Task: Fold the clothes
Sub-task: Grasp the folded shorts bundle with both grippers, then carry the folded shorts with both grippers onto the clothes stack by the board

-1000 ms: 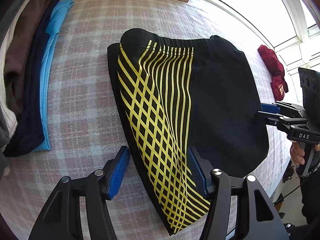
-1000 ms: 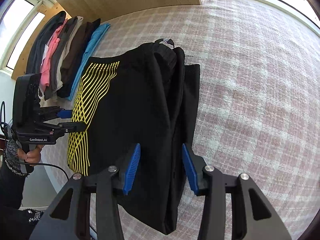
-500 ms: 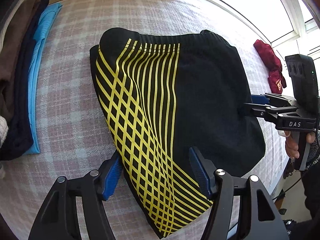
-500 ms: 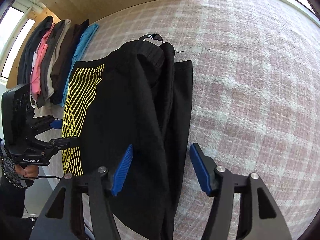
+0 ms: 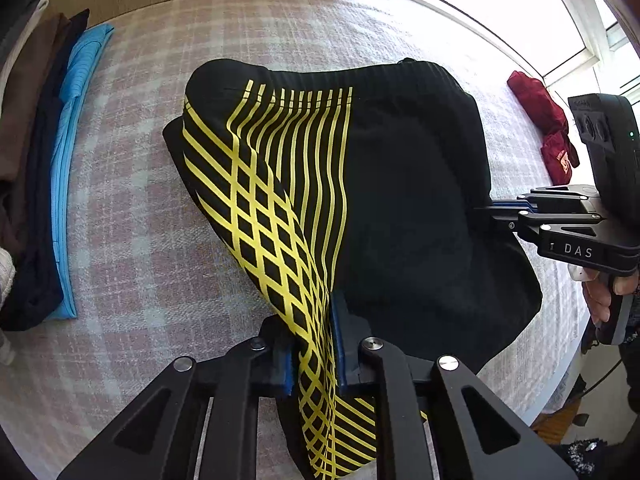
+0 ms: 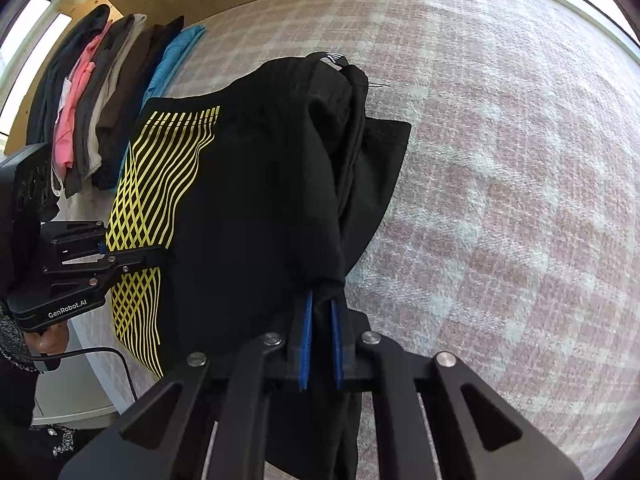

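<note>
The black garment (image 5: 408, 200) with yellow stripes lies on the plaid-covered counter (image 6: 500, 160), its near edge lifted. My left tongs (image 5: 314, 344) clamp its striped edge; my right tongs (image 6: 319, 340) clamp its plain black edge. Folded clothes (image 6: 100, 128) lie near, left.
</note>
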A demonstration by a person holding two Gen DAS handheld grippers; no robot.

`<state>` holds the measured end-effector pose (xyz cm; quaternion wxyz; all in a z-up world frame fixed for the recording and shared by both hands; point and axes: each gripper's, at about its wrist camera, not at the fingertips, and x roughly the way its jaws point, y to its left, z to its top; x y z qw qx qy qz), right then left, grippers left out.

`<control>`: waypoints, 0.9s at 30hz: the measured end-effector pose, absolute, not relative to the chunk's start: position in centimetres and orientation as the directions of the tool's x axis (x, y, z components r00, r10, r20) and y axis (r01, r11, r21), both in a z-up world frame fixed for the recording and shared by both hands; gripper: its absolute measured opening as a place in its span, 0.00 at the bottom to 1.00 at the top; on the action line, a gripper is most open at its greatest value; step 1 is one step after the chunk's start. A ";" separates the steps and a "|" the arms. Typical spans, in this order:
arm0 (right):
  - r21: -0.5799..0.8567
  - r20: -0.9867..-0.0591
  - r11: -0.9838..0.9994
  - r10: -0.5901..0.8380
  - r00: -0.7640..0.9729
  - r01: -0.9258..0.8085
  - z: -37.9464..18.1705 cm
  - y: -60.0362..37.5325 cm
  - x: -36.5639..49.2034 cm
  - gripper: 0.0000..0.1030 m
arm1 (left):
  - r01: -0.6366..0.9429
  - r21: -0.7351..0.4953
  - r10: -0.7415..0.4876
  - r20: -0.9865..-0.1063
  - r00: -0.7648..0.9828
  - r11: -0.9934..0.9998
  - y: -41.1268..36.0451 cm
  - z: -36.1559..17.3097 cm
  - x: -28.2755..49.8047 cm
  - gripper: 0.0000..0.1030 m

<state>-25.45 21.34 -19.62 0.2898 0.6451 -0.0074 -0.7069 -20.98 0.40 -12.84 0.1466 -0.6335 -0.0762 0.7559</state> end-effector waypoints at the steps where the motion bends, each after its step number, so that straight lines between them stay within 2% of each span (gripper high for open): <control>1: 0.415 -0.894 -0.823 -0.447 0.009 0.389 -19.5 21.2 -25.4 0.08 | -0.118 -0.322 0.338 -0.928 -0.159 -0.939 0.3 -12.9 -20.9 0.11; 7: 0.588 -0.795 -0.745 -0.605 0.054 0.314 -18.7 20.5 -24.8 0.07 | -0.067 -0.498 0.500 -0.841 -0.205 -0.865 0.3 -12.4 -20.3 0.10; 11: 0.656 -0.732 -0.682 -0.680 0.051 0.322 -15.9 19.7 -24.1 0.07 | -0.095 -0.553 0.557 -0.791 -0.254 -0.828 -0.1 -9.7 -20.4 0.09; 19: 0.681 -0.645 -0.563 -0.764 0.019 0.468 -6.2 16.8 -22.3 0.07 | -0.121 -0.514 0.514 -0.754 -0.409 -0.849 -2.7 -0.4 -18.4 0.09; 27: 0.622 -0.554 -0.444 -0.832 -0.038 0.645 5.9 8.1 -20.8 0.07 | -0.149 -0.406 0.408 -0.685 -0.604 -0.901 -12.6 9.9 -17.0 0.09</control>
